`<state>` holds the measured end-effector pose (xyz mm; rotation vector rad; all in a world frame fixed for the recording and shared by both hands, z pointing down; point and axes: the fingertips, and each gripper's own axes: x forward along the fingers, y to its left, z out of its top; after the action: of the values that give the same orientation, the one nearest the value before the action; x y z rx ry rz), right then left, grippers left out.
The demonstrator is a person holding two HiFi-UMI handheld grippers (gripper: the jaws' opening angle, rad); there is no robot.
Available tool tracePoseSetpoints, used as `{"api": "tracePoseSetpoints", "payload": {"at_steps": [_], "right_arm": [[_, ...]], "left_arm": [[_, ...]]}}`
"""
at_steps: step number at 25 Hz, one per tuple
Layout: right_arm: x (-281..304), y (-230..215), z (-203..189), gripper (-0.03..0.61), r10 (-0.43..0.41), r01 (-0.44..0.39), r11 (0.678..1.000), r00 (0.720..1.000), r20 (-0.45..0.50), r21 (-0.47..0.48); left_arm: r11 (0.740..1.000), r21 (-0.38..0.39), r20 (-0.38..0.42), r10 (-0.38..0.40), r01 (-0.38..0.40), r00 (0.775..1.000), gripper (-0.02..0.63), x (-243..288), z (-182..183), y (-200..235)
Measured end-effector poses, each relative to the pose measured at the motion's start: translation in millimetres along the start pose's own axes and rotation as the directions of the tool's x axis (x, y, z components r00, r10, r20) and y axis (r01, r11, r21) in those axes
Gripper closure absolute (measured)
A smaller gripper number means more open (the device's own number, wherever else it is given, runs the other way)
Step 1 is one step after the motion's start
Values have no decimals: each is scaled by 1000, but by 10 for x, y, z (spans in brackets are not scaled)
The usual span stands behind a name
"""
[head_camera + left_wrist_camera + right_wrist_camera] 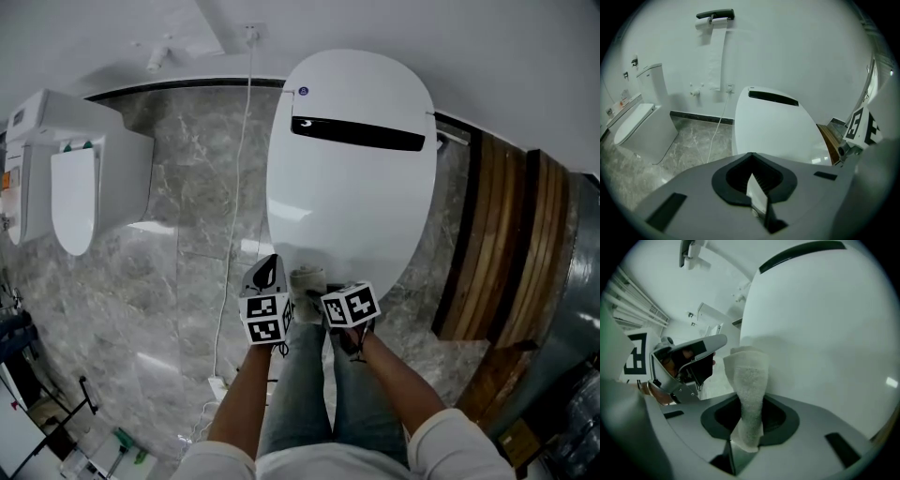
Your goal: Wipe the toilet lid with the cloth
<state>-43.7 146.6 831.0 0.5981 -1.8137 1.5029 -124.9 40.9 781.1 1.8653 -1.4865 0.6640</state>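
The white toilet lid (352, 178) lies closed, with a black strip near its back. My right gripper (315, 298) is at the lid's near edge, shut on a white cloth (307, 279). In the right gripper view the cloth (748, 380) stands up out of the jaws of my right gripper (745, 439), and its folded top lies against the lid (825, 333) near the front rim. My left gripper (269, 272) hangs just left of it, off the lid's front left edge. Its jaws are shut with nothing between them (757, 190). The lid (773, 129) lies ahead of it.
A second white toilet (75, 187) stands at the left on the grey marble floor (178, 281). A white cable (239, 178) runs down from a wall socket beside the lid. Wooden slats (506, 244) stand at the right. A paper holder (715, 15) hangs on the wall.
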Motion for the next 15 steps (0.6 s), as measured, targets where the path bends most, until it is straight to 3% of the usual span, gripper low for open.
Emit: {"api": "tracePoseSetpoints", "payload": {"at_steps": [5, 10, 15], "right_arm": [[-452, -522, -227, 486, -28, 23, 992, 999, 39, 125], [-995, -1155, -456, 486, -127, 101, 963, 988, 90, 248], [-1169, -1404, -505, 486, -169, 130, 951, 978, 119, 281]], "left_arm": [[1000, 12, -17, -11, 11, 1000, 600, 4, -56, -44], [999, 29, -26, -22, 23, 999, 600, 28, -59, -77], [998, 51, -29, -30, 32, 999, 600, 76, -30, -131]]}}
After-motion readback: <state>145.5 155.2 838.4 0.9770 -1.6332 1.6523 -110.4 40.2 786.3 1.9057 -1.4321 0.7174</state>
